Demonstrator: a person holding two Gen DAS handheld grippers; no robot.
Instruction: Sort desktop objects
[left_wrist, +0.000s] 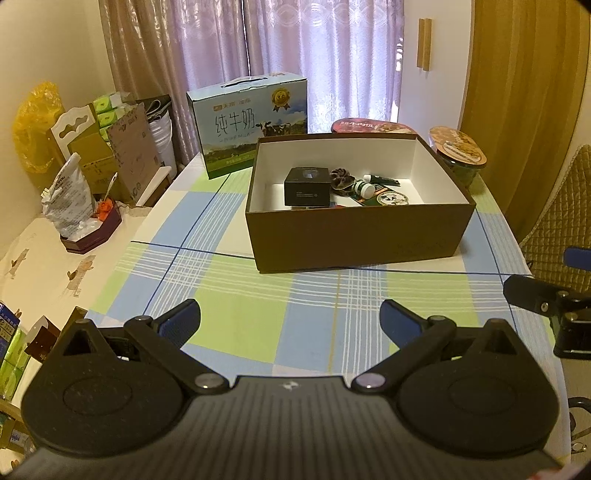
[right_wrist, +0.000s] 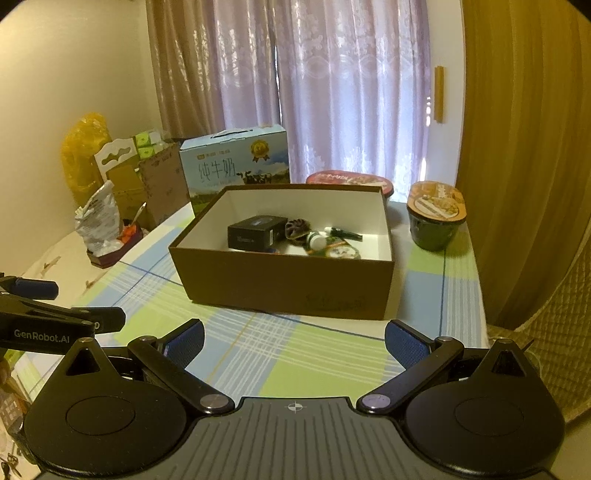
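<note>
Brown box (left_wrist: 354, 236): straight ahead of the left gripper (left_wrist: 290, 321), ahead and slightly left of the right gripper (right_wrist: 293, 341); open-topped, on the checked tablecloth (left_wrist: 314, 325), long side facing both tools.
Contents: black case (left_wrist: 307, 186) toward the box's left half; dark scrunchie (left_wrist: 340, 178), small green bottle with white cap (left_wrist: 364, 187), dark tube (left_wrist: 382, 180) and a round printed sachet (left_wrist: 392, 198) clustered at mid-box, right of the case.
Long axis of the box: across the line of approach, left to right, so entry over the near wall from either tool.
Left gripper: spread wide, blue pads (left_wrist: 181, 323) apart, nothing between them; low over bare cloth, well short of the box.
Right gripper: likewise wide apart and holding nothing, blue pads (right_wrist: 404, 345) over cloth, near the box's near wall.
Nearer hand: probably the right, judged from the larger look of the box in its view; not certain.
Loose items on the near cloth: none visible between tools and box.
Progress: sorting likely far along or done, judged from the filled box and bare cloth.
Beyond the box: milk carton (left_wrist: 251, 125) ahead-left, red-lidded bowl (left_wrist: 373, 127) behind, green noodle cup (left_wrist: 460, 157) ahead-right.
Further left: foil bag (left_wrist: 68, 195) in a dark tray, off the checked cloth.
</note>
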